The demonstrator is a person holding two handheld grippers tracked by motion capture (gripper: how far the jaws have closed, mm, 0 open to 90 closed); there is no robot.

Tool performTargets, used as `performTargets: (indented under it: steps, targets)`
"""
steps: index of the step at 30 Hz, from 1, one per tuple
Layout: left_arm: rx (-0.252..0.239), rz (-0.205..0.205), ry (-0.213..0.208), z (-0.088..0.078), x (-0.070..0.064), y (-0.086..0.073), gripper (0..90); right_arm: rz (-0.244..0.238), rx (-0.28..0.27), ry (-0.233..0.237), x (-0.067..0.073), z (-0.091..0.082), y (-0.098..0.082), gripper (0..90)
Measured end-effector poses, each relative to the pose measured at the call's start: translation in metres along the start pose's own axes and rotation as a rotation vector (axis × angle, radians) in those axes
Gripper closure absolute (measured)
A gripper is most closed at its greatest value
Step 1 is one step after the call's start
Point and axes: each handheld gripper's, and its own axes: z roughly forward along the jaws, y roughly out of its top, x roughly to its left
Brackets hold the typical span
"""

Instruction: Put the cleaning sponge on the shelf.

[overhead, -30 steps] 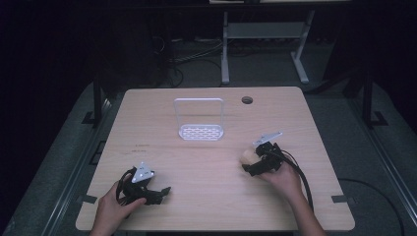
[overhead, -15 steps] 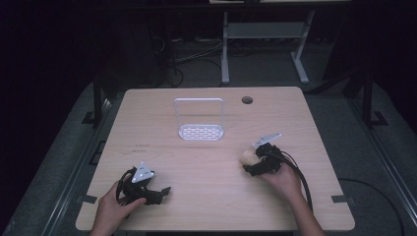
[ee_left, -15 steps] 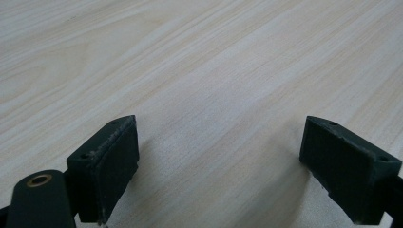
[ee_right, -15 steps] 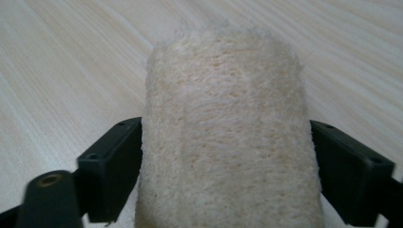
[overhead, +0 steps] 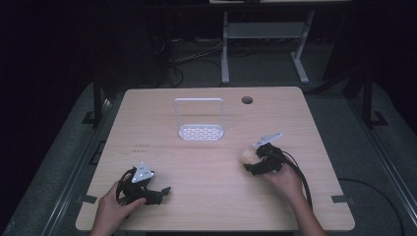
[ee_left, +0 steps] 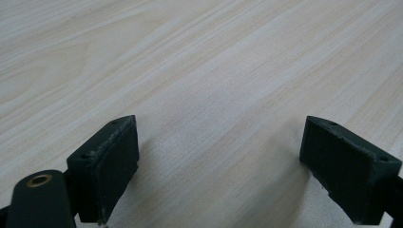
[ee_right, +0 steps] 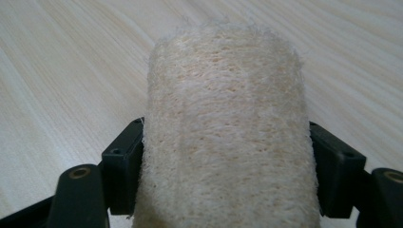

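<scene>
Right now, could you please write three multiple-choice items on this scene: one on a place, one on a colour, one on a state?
1. Where does the white rack stand?
A. Far middle of the table
B. Near left corner
C. On the floor

2. What colour is the loofah sponge?
A. Blue
B. Cream
C. Black

3. How are the left gripper jaws?
A. Shut on a sponge
B. Shut on nothing
C. Wide apart over bare wood

Key: 1 A, high view shows it there; 2 B, pale fibres in the right gripper; 3 C, table shows between them.
</scene>
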Motion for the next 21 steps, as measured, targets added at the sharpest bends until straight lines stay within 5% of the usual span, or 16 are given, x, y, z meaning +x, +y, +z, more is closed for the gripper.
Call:
performTargets:
  steps: [21]
  targets:
    - [0.002, 0.001, -0.001, 0.0, 0.0, 0.0, 12.1, -0.025, -0.043, 0.013, 0.0, -0.021, 0.015, 26.6]
